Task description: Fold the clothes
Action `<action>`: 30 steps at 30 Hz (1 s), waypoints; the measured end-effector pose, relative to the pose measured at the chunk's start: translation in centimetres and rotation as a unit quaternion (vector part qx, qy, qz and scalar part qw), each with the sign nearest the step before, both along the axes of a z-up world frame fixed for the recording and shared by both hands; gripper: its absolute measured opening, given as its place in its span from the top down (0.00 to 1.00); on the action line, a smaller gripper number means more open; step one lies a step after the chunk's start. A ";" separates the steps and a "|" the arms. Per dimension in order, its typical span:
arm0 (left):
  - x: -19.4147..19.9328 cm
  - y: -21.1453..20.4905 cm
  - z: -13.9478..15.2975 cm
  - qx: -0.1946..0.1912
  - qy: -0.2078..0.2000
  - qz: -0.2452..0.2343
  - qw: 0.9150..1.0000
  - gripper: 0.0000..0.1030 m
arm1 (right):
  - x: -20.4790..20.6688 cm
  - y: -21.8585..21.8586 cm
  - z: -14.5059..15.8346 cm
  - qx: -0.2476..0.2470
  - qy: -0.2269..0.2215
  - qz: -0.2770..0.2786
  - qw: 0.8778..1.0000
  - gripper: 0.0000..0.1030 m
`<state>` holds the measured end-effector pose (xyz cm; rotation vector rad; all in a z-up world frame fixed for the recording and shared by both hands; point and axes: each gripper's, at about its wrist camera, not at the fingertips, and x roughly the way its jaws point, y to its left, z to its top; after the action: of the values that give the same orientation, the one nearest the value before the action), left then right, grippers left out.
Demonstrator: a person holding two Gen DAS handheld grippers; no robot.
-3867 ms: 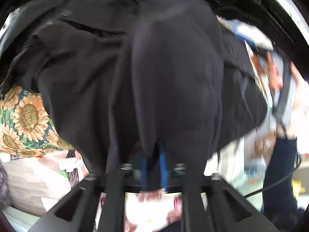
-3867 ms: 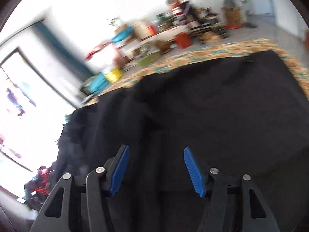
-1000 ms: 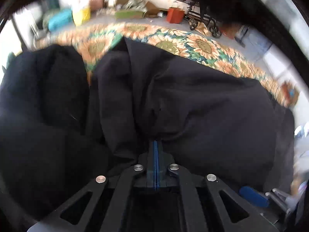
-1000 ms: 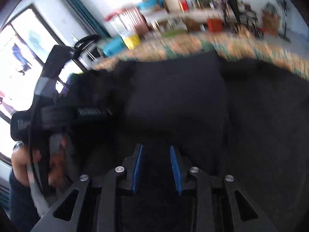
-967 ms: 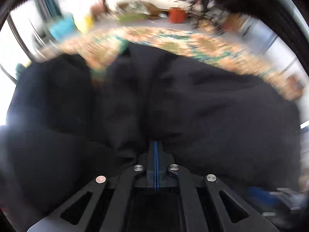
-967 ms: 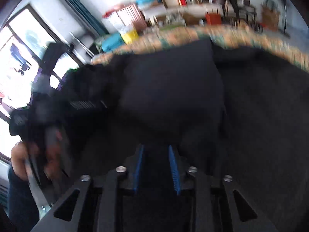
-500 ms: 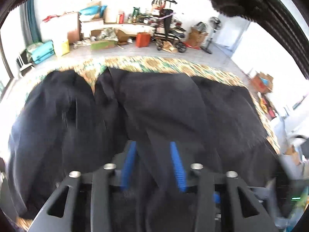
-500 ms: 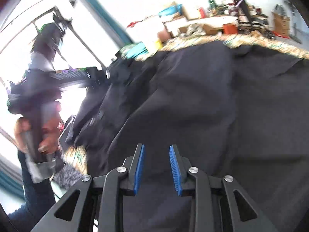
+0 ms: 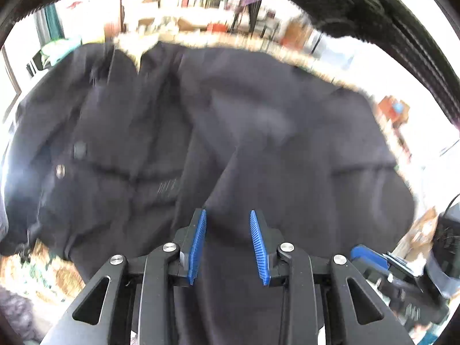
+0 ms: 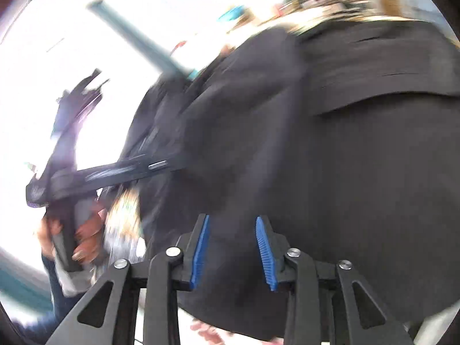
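A large black garment point(image 9: 258, 132) lies spread and rumpled over a sunflower-patterned cover point(image 9: 43, 267), with metal snaps point(image 9: 60, 169) on its left part. My left gripper point(image 9: 227, 212) hovers above a ridge of the cloth. Its blue pads stand apart and are closing, with nothing pressed between them. In the right wrist view the garment point(image 10: 345, 158) fills the right side. Above its near edge my right gripper point(image 10: 232, 218) is opening and grips no cloth. The right gripper's blue pad point(image 9: 365, 254) shows at the lower right of the left wrist view.
A person's hand point(image 10: 86, 235) holds the left gripper's handle at the left of the right wrist view, before a bright window. Cluttered shelves and boxes point(image 9: 201, 14) line the far wall. The cover's edge shows along the garment's far side point(image 9: 230, 46).
The left gripper was shut on a fold of the black garment; it has let go, opened and drawn back higher. The right gripper's jaws have widened and it has swung sideways.
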<state>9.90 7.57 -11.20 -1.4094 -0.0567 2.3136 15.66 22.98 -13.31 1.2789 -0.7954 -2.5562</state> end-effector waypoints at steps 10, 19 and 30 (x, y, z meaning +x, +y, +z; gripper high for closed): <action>-2.8 4.5 -3.6 -0.167 -0.095 0.017 0.981 0.56 | 16.1 18.9 -5.4 -0.121 -0.032 -0.396 0.910 0.32; -3.1 5.7 4.8 -0.033 -0.001 0.064 0.997 0.42 | 20.9 24.4 -9.5 -0.171 -0.047 -0.407 0.896 0.37; -2.9 -10.1 -1.1 0.102 -0.038 0.265 0.958 0.42 | 14.0 16.2 1.6 -0.074 0.087 -0.237 0.965 0.45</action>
<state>7.03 -2.48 -12.35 -1.5084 -0.7585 2.5644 29.70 39.14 -11.68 0.8853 -1.3613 -2.8390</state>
